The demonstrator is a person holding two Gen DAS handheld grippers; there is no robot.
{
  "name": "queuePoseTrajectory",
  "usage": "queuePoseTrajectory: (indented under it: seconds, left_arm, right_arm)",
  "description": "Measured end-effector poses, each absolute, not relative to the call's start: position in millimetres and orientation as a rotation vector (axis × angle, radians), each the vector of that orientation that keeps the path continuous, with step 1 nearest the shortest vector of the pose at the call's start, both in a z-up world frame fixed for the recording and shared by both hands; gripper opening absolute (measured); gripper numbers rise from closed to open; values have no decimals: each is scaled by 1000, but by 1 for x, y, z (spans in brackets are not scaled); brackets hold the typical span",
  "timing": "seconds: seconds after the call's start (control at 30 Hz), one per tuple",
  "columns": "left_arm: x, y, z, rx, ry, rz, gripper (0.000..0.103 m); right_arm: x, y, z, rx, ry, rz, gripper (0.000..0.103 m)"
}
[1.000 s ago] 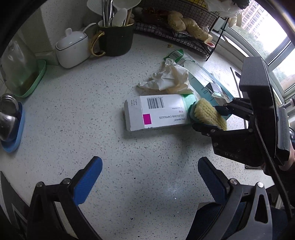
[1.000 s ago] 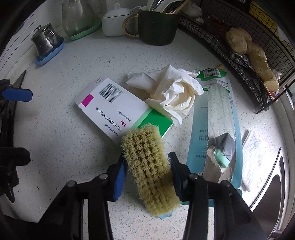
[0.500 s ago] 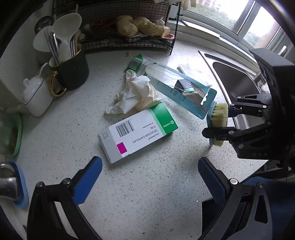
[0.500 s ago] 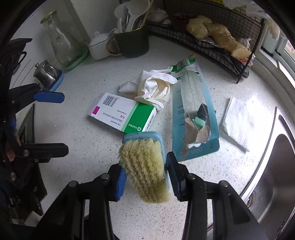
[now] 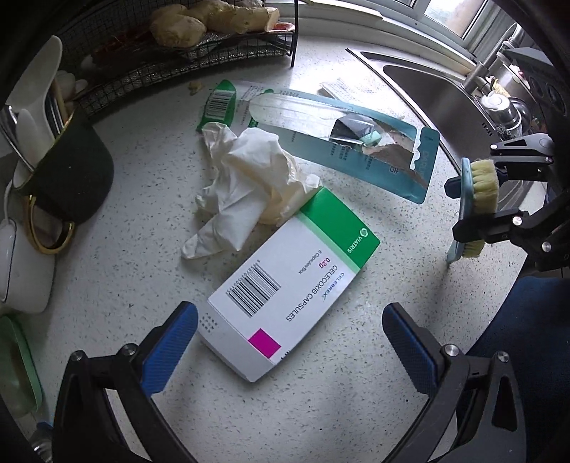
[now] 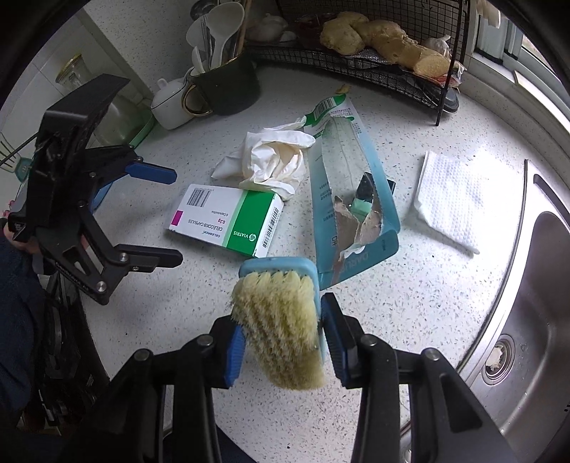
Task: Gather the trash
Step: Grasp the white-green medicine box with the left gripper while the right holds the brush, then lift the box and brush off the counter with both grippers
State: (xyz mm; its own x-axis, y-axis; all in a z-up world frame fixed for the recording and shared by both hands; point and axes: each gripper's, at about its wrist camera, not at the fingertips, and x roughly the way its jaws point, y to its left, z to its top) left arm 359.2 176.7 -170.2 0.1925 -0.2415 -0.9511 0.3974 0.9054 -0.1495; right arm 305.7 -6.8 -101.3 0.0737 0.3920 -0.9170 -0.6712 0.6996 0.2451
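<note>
A white and green medicine box [image 5: 285, 285] lies flat on the speckled counter, and its white end reaches between the fingers of my open left gripper [image 5: 290, 350]. Just behind the box sits a crumpled white glove [image 5: 249, 185]. A torn teal blister pack [image 5: 349, 142] lies further back. My right gripper [image 6: 281, 338] is shut on a blue-backed scrub brush [image 6: 281, 320], held near the counter's front edge, apart from the box [image 6: 228, 220]. The left gripper [image 6: 174, 215] shows open at the left of the right wrist view.
A folded white napkin [image 6: 452, 199] lies beside the steel sink [image 6: 534, 285]. A wire rack with ginger [image 6: 374, 32], a dark mug of utensils [image 6: 224, 82] and a white lidded pot [image 6: 171, 107] line the back. A blue sleeve [image 6: 14, 285] is at the left.
My left gripper has rolled and come closer over the box, whose end now lies between its fingers. The right gripper has lifted the brush off the box and drawn back towards the sink side.
</note>
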Motion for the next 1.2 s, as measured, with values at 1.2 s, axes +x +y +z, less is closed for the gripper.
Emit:
queuePoseTrajectory:
  seconds: [1.2]
  left_arm:
    - [286,105,-146,90,1236,-310,68]
  right_arm:
    - [275,-33,-79,-245,1202,812,36]
